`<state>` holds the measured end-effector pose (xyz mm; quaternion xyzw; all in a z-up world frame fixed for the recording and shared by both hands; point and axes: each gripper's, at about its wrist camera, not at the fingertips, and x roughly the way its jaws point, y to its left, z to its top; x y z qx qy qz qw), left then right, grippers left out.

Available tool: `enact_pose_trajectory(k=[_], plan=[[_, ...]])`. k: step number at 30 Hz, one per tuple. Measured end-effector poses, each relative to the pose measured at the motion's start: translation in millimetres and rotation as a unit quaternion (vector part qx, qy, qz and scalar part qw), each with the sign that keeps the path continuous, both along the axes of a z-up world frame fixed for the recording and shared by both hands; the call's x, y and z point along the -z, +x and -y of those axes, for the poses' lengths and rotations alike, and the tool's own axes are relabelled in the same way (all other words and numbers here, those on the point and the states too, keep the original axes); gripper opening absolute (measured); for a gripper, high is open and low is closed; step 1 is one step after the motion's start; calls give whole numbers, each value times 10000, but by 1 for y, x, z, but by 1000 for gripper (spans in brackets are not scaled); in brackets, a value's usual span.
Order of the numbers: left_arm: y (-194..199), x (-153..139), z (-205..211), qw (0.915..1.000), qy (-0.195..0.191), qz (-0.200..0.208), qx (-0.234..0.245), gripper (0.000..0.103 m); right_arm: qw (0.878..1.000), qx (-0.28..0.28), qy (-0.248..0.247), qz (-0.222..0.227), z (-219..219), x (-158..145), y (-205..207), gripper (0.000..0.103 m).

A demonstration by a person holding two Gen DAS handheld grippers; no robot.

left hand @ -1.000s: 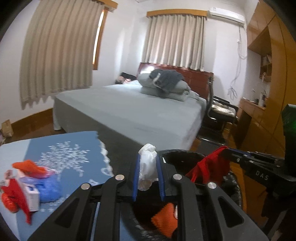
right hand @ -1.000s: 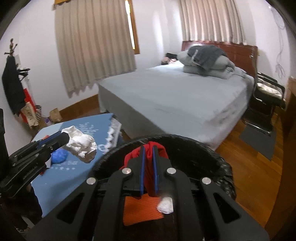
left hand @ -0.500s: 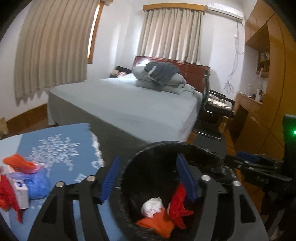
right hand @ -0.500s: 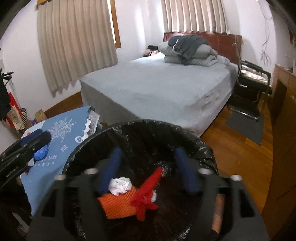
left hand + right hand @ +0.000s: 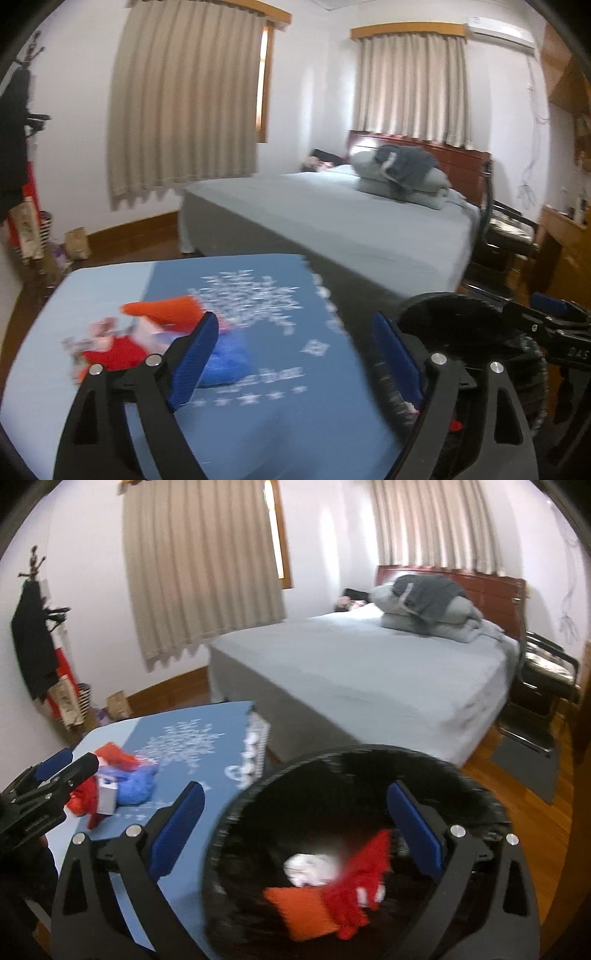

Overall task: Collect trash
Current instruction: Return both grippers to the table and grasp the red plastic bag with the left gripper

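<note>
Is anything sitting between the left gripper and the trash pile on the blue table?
Nothing visible. The left gripper, jaws opening and empty, faces the trash pile across bare blue tablecloth; the bin stands off to its right.

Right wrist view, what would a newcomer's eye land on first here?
The black-lined trash bin in the foreground, with a red scrap, an orange piece and a white wad inside. Left of it, bright red and blue litter sits on the blue table.
</note>
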<state>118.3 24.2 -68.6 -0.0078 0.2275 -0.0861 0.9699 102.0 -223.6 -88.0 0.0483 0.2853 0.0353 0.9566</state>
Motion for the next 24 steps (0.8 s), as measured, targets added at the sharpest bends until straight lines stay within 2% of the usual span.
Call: enact_pose_trajectory(k=[6,15,24], plan=[[-6,8,-47,9986,100,-55,-513,84,9989,-475,38,19,-51,-1,17,96],[-13,30,-110,9915,228,-246,-1255,84,9959,-902,38,-20,-108,9,34,96],[-8,56,-144,9840,291,-499,-1685,81,9931,-1164,-41,-108,-142,22,44,96]])
